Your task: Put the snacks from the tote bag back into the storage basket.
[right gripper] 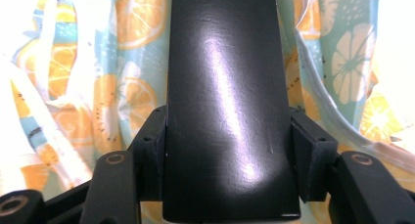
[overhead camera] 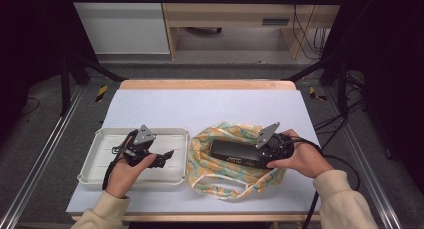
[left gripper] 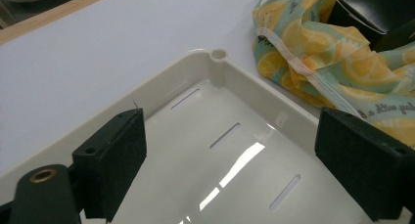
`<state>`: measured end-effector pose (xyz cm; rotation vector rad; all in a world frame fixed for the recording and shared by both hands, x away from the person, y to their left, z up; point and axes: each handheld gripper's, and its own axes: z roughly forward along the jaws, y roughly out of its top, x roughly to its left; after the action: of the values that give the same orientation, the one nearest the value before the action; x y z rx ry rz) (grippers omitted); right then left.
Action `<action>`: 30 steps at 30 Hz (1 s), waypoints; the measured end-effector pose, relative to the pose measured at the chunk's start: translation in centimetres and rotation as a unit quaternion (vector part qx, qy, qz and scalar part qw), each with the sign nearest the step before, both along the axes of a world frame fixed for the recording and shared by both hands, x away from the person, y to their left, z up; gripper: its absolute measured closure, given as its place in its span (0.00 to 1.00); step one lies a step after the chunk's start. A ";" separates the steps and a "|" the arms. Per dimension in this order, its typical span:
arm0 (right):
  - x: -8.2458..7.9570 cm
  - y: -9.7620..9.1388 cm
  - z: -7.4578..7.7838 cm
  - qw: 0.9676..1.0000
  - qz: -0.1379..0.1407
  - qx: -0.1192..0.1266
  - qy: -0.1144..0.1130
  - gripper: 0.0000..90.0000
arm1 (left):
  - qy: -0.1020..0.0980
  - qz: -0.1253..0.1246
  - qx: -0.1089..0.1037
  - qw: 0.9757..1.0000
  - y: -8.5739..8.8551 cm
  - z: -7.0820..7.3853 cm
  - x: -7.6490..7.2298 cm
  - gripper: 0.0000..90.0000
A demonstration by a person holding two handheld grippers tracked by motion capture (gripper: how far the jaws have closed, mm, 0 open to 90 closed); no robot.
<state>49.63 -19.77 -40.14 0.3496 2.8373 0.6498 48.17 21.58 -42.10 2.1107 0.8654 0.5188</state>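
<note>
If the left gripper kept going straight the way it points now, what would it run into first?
Probably the white tray: the left gripper, jaws open and empty, aims at the tray's floor and far rim. The lemon-print bag lies beyond that rim, off to one side.

On the table (overhead camera: pixel 210 106) a tray (overhead camera: pixel 100 161) lies left, just beside a bag (overhead camera: pixel 210 181) to its right; a box (overhead camera: pixel 235 152) lies in the bag.

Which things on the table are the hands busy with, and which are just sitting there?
In use:
- black box, clamped in the right gripper
- lemon-print bag around the box
- left gripper, open over the white tray

Just lying about:
- cables on the floor
</note>
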 end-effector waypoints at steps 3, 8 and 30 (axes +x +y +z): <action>-0.3 -0.1 0.6 1.000 0.001 0.004 -0.004 0.48 | 0.002 -0.003 0.001 1.000 0.0 0.0 0.0 0.13; -0.8 -0.5 1.5 1.000 0.004 0.012 -0.016 0.48 | 0.004 -0.016 0.008 1.000 -0.2 0.1 0.1 0.13; -1.6 0.7 5.5 0.998 0.010 0.045 -0.052 0.48 | 0.004 -0.170 0.068 0.983 -4.4 7.4 0.6 0.11</action>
<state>47.99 -19.06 -34.60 0.2926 2.7227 0.7778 48.80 17.18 -34.66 2.3247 0.4657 0.3975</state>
